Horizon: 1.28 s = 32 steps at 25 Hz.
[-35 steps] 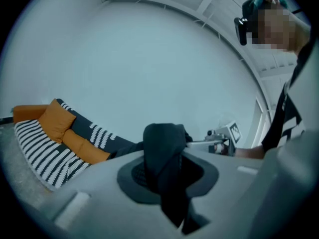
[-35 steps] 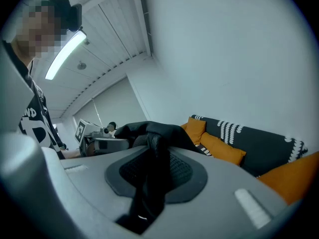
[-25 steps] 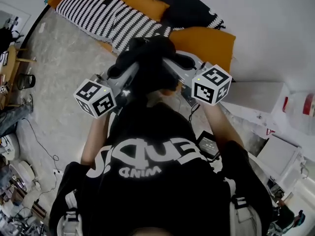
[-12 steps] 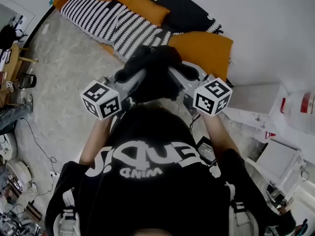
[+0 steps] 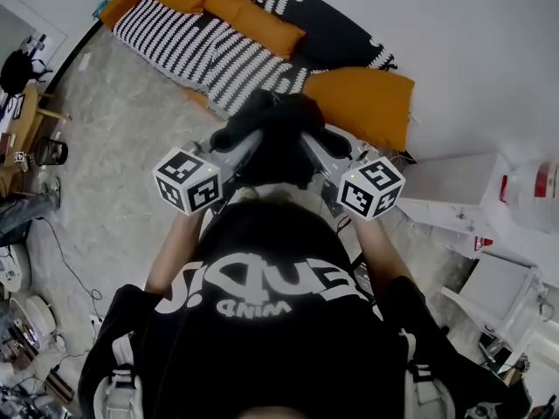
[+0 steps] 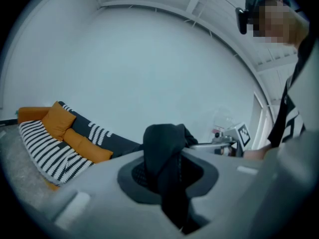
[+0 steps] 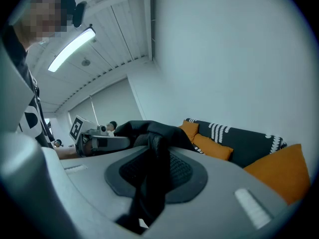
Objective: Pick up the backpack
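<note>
The black backpack (image 5: 278, 138) hangs in the air in front of the person, above the floor near the sofa. My left gripper (image 5: 247, 143) grips it from the left and is shut on a black strap (image 6: 164, 163) that runs between its jaws. My right gripper (image 5: 312, 144) grips it from the right, likewise shut on a black strap (image 7: 152, 178). In each gripper view the fabric bunches over the jaws and hides the fingertips. The other gripper shows beyond the bag in the left gripper view (image 6: 227, 142) and in the right gripper view (image 7: 97, 139).
A sofa (image 5: 262, 24) with a black-and-white striped blanket and orange cushions runs along the far wall. An orange cushion (image 5: 367, 103) lies just past the bag. White boxes (image 5: 454, 182) and a water jug (image 5: 533, 190) stand at the right. Clutter and cables (image 5: 26, 269) line the left floor.
Both grippers, still clamped on the backpack, have shifted a little across the room with it, and the marker cubes sit slightly closer together. The sofa now shows higher in the head view.
</note>
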### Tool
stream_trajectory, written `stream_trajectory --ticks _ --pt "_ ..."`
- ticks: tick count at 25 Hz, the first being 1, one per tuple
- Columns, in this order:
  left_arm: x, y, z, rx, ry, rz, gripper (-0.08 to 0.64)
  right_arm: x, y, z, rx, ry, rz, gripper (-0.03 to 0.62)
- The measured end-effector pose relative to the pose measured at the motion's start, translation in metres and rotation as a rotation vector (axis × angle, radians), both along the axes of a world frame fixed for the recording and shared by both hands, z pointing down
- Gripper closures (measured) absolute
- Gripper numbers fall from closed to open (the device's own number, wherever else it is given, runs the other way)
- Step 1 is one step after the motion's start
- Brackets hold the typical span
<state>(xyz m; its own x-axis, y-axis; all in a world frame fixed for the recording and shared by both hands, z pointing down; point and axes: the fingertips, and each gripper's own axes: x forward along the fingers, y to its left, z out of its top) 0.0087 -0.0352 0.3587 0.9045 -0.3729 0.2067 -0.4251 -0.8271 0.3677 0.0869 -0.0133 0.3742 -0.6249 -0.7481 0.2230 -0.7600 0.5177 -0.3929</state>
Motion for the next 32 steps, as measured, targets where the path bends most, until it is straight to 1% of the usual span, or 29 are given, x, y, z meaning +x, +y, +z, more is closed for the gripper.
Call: stream_trajectory --ticks 5,14,32 --pt "-0.004 -0.001 0.003 -0.007 -0.001 -0.014 0.488 -0.004 -0.001 0.003 -0.001 -0.002 0.003 0.514" --pt "-0.015 0.001 0.000 -0.024 0.014 -0.022 0.489 -0.016 0.002 0.000 0.006 0.024 -0.011 0.517" --pt "-0.001 0.007 0.007 -0.058 0.022 -0.028 0.489 -0.002 0.007 0.006 -0.017 0.021 -0.068 0.517"
